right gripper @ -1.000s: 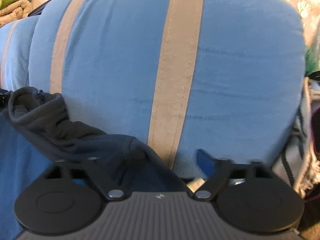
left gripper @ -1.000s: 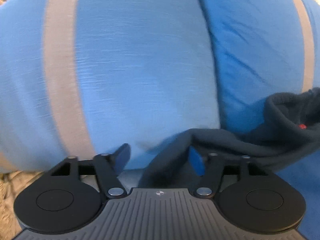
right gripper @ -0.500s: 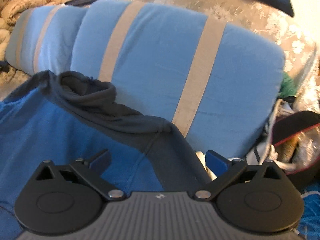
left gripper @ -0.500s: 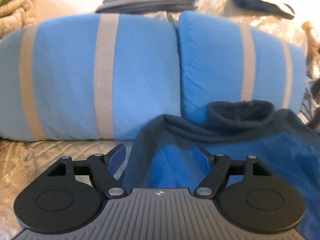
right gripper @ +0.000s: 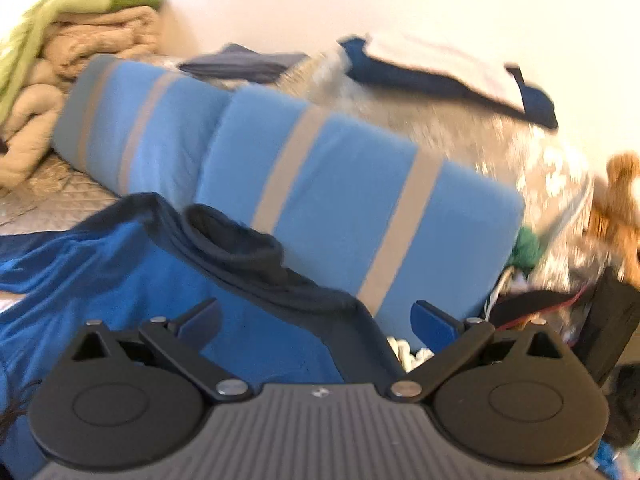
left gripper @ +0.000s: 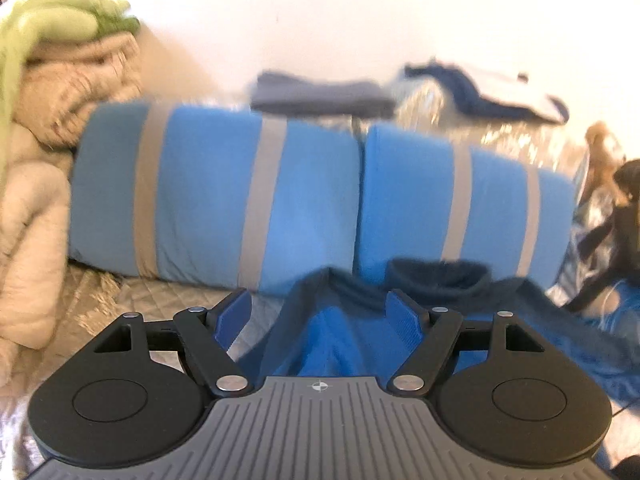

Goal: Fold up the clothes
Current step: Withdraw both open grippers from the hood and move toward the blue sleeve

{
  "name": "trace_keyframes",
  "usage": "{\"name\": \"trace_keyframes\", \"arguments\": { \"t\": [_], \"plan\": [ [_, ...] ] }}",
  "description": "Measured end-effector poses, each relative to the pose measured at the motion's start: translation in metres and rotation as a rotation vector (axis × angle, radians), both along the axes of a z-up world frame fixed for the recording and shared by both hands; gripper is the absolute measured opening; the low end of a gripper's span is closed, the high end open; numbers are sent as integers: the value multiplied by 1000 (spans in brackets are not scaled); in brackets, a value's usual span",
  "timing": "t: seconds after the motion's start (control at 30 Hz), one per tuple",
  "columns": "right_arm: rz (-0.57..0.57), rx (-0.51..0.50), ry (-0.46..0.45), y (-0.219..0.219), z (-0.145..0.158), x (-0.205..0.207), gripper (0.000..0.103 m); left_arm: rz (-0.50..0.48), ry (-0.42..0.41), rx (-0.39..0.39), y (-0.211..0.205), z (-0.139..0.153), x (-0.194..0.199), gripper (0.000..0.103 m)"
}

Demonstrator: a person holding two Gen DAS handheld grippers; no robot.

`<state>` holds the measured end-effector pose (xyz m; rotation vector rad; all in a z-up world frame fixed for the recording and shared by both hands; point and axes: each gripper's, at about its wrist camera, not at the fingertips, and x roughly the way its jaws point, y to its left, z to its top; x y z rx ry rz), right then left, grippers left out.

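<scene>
Blue fleece garment with dark navy collar lies spread, unfolded, beyond both grippers. Left gripper and right gripper are spread, pinching nothing; folding remains.

Top: soft blue cloth, matt, darker knit at collar and shoulders. Pillows: matt blue cotton-like cloth, flat grey-beige woven stripes. Bedcover: quilted beige fabric with slight sheen. Blankets at the bed's left edge: fluffy tan pile; green fleece on top. Left gripper and right gripper: matt black plastic arms, bright metal pivot pins, ribbed grey plastic body, blue ridged pads.
</scene>
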<state>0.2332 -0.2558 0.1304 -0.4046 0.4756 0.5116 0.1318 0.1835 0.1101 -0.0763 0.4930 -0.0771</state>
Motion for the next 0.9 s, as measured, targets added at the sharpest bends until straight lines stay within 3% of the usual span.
{"name": "trace_keyframes", "arguments": {
  "t": [0.13, 0.23, 0.33, 0.43, 0.5, 0.6, 0.8, 0.9],
  "plan": [
    [89, 27, -36, 3, 43, -44, 103, -32, -69, -32, 12, 38, -41, 72],
    [139, 113, -51, -9, 85, -73, 103, -61, -104, -41, 20, 57, -68, 73],
    [171, 220, -67, -19, 116, -96, 103, -88, -114, -49, 24, 53, -83, 73],
    [199, 292, -79, -16, 127, -113, 103, -80, -71, -51, 28, 24, -83, 73],
    [212, 272, -89, -1, 114, -119, 103, -73, -43, -50, 30, 5, -83, 73],
    [254, 205, -70, 33, 71, -123, 103, -49, 10, -76, 39, -35, -79, 73],
    [276, 208, 111, 93, -38, -107, 103, 8, 75, -158, 68, -107, -78, 73],
    [266, 191, 145, 117, -88, -102, 103, 71, 91, -204, 85, -135, -84, 73]
  ]
}}
